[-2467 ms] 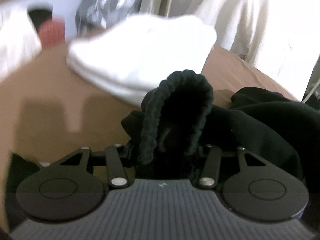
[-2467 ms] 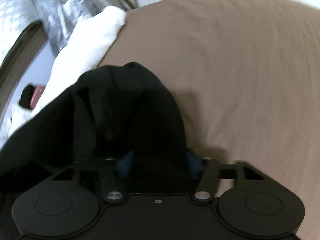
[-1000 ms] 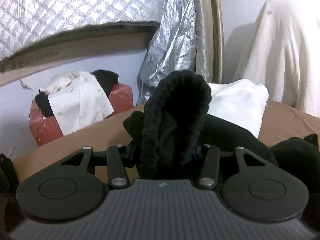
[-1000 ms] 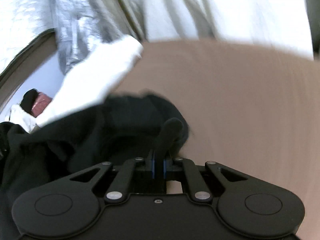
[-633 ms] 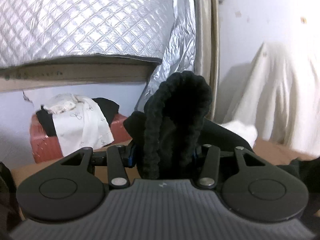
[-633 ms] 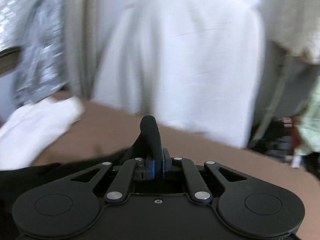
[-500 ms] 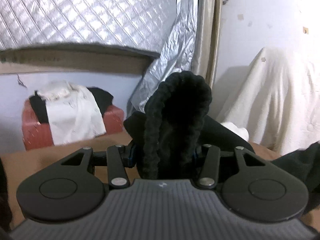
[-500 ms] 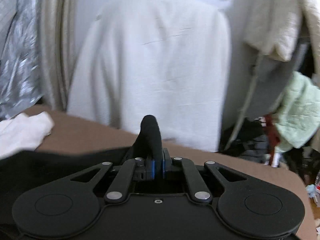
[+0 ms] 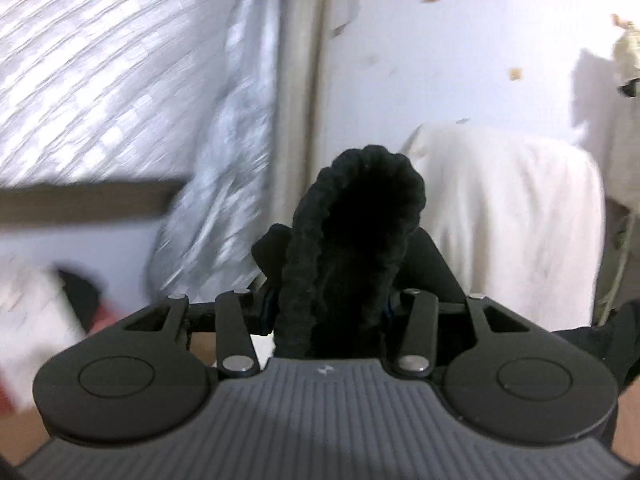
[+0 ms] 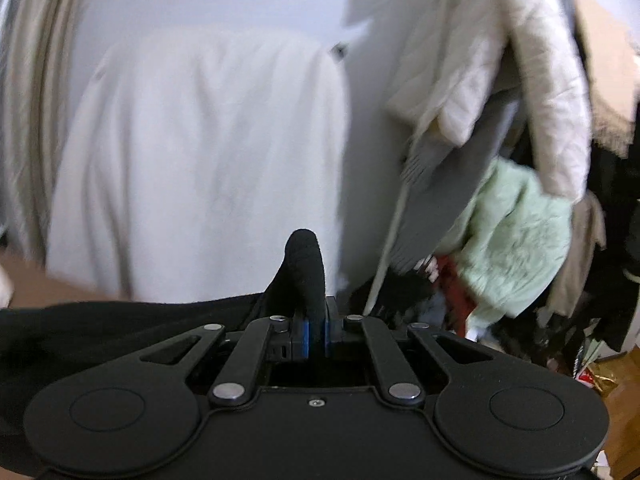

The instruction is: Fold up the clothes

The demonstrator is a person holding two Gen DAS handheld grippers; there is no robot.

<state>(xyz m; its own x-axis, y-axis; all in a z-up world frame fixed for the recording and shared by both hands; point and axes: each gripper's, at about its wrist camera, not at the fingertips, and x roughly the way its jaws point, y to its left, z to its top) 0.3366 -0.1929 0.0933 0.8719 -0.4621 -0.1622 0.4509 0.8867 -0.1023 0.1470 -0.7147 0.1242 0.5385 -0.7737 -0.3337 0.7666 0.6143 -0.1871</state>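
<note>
Slippage is the main risk: left gripper (image 9: 328, 308), jaws opening around a thick ribbed cuff (image 9: 352, 240), may drop it while right gripper (image 10: 316, 330) pinches thin black fabric (image 10: 306, 268).

Quilted silver sheet (image 9: 100, 64) across the upper left of the left view, blurred, with a dark band (image 9: 80, 200) beneath. Beige curtain (image 9: 304, 92) hanging beside it against a pale wall (image 9: 452, 52). White cloth (image 10: 200, 152) draped over something bulky. To its right, a cream quilted garment (image 10: 516, 68), a grey garment (image 10: 444, 200) and a pale green fleece (image 10: 516, 240) hanging together above a cluttered dark heap (image 10: 440, 300). Brown surface (image 10: 44, 284) low on the left.
</note>
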